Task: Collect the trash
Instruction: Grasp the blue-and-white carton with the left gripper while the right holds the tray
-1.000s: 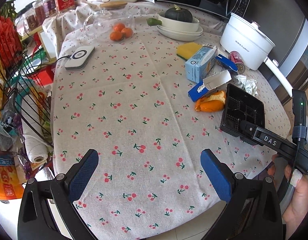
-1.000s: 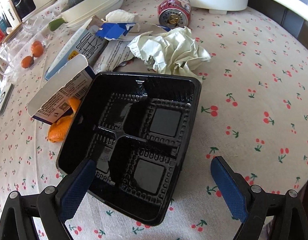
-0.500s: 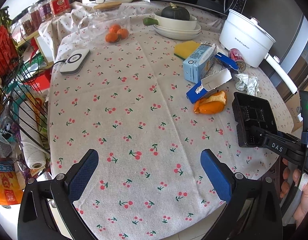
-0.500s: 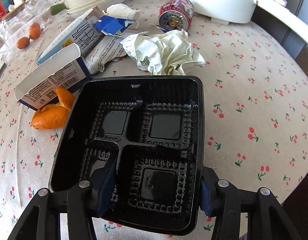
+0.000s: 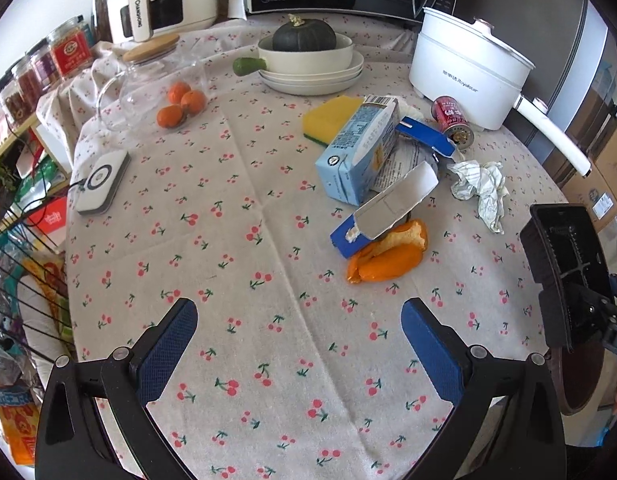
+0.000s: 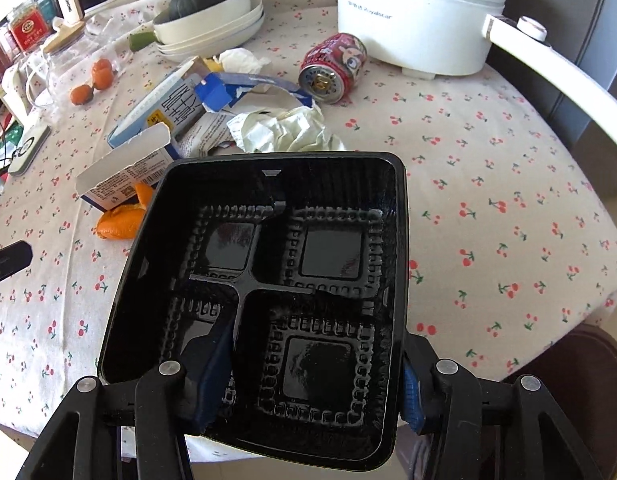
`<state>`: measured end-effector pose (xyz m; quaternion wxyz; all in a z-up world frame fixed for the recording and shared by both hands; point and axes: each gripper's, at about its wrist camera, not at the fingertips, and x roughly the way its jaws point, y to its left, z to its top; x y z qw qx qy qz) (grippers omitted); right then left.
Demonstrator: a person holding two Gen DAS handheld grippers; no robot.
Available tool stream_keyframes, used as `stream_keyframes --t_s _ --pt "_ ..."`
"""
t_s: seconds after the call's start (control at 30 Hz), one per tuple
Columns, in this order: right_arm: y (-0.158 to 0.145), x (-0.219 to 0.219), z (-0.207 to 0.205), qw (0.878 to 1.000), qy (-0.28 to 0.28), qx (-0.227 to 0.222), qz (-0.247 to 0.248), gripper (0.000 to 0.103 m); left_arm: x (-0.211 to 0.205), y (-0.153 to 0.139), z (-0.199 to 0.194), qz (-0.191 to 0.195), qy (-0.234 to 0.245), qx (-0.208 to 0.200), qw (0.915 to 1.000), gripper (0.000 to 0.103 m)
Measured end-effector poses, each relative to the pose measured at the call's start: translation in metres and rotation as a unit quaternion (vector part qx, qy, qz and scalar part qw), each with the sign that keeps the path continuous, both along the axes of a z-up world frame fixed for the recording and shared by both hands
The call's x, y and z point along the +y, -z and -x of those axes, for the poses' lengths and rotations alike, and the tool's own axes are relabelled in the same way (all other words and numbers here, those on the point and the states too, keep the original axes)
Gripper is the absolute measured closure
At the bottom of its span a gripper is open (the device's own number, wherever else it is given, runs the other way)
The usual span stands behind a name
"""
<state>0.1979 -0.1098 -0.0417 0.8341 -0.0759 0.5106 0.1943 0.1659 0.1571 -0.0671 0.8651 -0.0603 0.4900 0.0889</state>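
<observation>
Now the right gripper (image 6: 308, 372), its jaws half closed, clamps the near right corner of the black plastic tray (image 6: 268, 280), a glossy squarish four-compartment tray lifted clear of the table (image 6: 508, 160), hollow facing the camera, while the left gripper (image 5: 300, 344) hangs wide open, holding nothing.

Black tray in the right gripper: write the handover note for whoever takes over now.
Right gripper: shut on the black tray, one finger inside, one outside its wall; tray lifted at the table edge.
Left gripper: open, empty, above bare tablecloth.
Left on the table: orange peel, crumpled paper, red can, milk carton, torn blue box.
No bin visible.
</observation>
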Motion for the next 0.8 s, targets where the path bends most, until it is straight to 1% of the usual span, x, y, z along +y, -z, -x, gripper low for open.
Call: stream_keyframes --t_s 0.13,0.27,0.33,0.4,0.5,0.53,0.6,0.63,0.67,0.7,0.77,0.8 --pt "-0.006 -0.017 -0.003 1.0 0.005 0.0 -0.006 0.044 -0.016 -0.001 -0.024 0.019 0.016 -0.025 0.9994 0.001" --pt "-0.01 -0.035 -0.003 1.0 0.007 -0.005 -0.004 0.044 -0.031 -0.003 -0.042 0.044 0.033 -0.051 0.9972 0.005" --pt "-0.012 -0.044 -0.003 1.0 0.008 -0.009 -0.001 0.044 -0.038 0.001 -0.05 0.054 0.041 -0.049 0.9965 0.009" --pt "-0.013 -0.053 -0.001 1.0 0.009 -0.012 0.003 0.044 -0.043 0.009 -0.055 0.074 0.052 -0.039 0.9952 0.017" --pt "-0.014 -0.067 0.001 1.0 0.013 -0.012 0.005 0.044 -0.051 0.015 -0.057 0.097 0.071 -0.032 0.9923 0.021" --pt "-0.014 -0.072 0.002 1.0 0.016 -0.012 0.005 0.044 -0.055 0.016 -0.057 0.105 0.083 -0.031 0.9905 0.022" --pt "-0.015 -0.081 0.003 1.0 0.022 -0.012 0.004 0.044 -0.065 0.017 -0.055 0.131 0.117 -0.02 0.9843 0.029" --pt "-0.015 -0.085 0.003 1.0 0.026 -0.011 0.004 0.044 -0.071 0.018 -0.055 0.137 0.134 -0.014 0.9815 0.029" --pt "-0.015 -0.089 0.003 1.0 0.029 -0.011 0.003 0.044 -0.077 0.018 -0.053 0.134 0.148 -0.009 0.9797 0.029" --pt "-0.015 -0.092 0.003 0.999 0.032 -0.011 0.003 0.044 -0.083 0.017 -0.052 0.123 0.159 -0.006 0.9796 0.029" --pt "-0.015 -0.098 0.003 0.999 0.038 -0.01 0.001 0.044 -0.091 0.016 -0.05 0.098 0.166 -0.002 0.9813 0.029" --pt "-0.015 -0.101 0.003 0.999 0.04 -0.009 0.0 0.044 -0.093 0.016 -0.049 0.086 0.162 -0.004 0.9831 0.029"
